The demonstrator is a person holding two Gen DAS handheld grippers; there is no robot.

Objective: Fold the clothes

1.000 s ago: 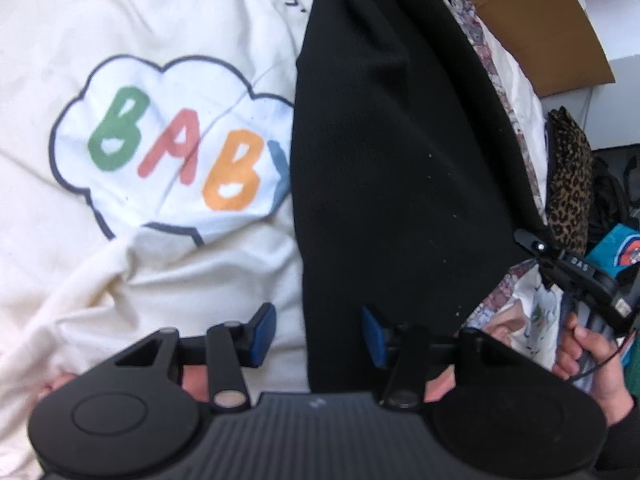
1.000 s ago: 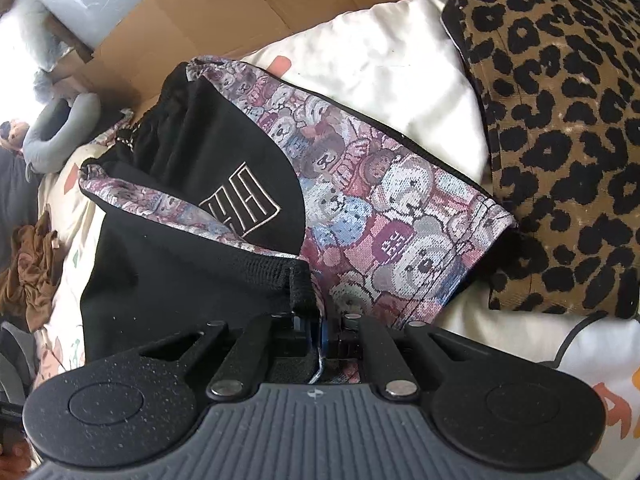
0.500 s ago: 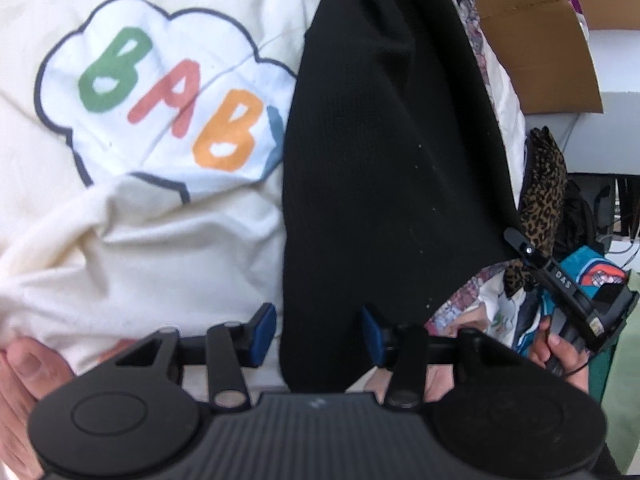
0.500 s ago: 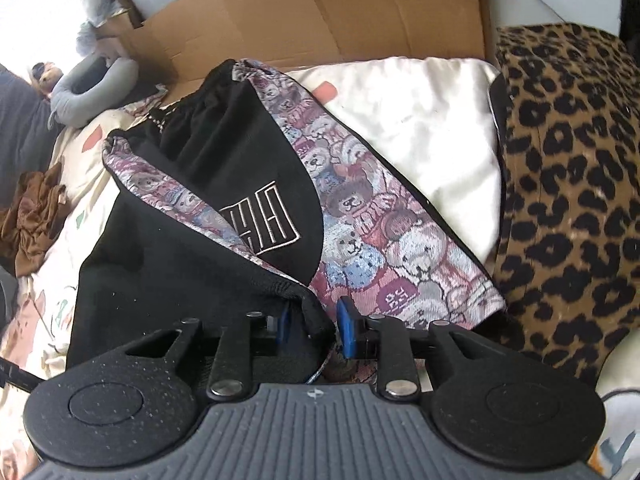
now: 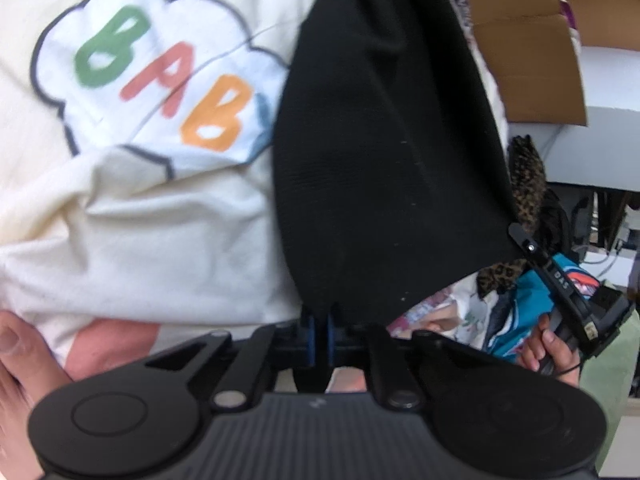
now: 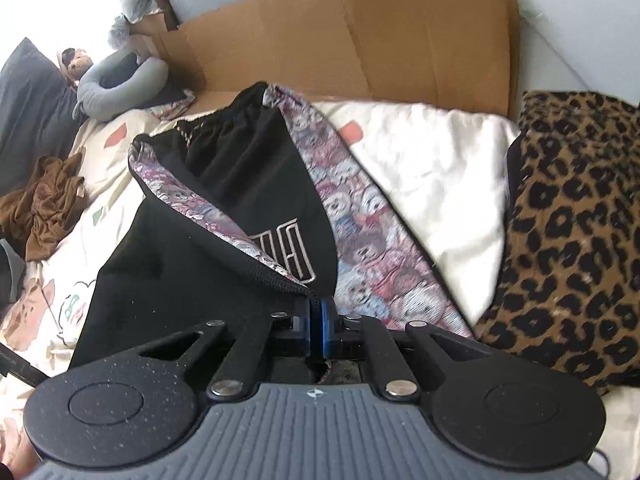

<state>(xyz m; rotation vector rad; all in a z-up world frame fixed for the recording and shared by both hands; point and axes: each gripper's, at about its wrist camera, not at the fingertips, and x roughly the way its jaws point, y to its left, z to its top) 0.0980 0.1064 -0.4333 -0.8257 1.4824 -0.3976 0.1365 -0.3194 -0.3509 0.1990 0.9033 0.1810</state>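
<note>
Both the left tongs (image 5: 319, 334) and the right tongs (image 6: 316, 326) are clamped on the near hem of the black garment (image 6: 168, 280), which stretches away ahead of them.

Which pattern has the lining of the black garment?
Teddy bears, pink and grey lining; the right wrist view shows it best.

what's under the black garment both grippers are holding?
The black garment lies on a cream printed sheet with a BABY cloud beside it. A white cushion shows past its far edge. Whatever is directly beneath is covered.
</note>
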